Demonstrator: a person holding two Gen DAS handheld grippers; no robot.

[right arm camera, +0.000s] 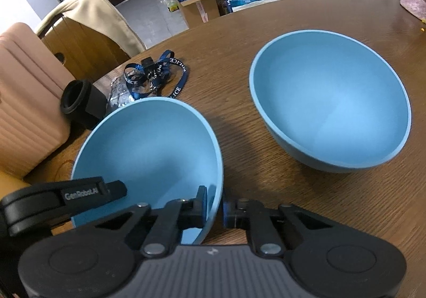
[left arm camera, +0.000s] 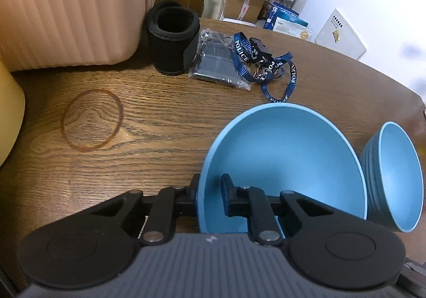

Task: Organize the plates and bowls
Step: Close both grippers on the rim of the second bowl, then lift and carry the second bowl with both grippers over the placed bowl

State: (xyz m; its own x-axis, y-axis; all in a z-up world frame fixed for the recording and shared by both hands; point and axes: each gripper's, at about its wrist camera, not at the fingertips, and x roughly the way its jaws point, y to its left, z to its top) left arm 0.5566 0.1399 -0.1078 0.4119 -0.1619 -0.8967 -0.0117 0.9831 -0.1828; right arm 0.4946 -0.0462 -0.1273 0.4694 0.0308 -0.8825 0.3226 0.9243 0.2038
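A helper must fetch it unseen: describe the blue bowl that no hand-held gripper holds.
On the wooden table, look right of the blue POLICE lanyards. Of two light-blue bowls, take the free bowl farther right; the near bowl is pinched at its rim by the left hand-held gripper and right hand-held gripper.

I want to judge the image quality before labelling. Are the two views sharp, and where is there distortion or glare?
Left wrist view: sharp in the middle, the stain ring and lanyard print are clear; the table edge bends and the corners darken. Right wrist view: the near bowl and far bowl are slightly soft, with a mild sheen on the table.
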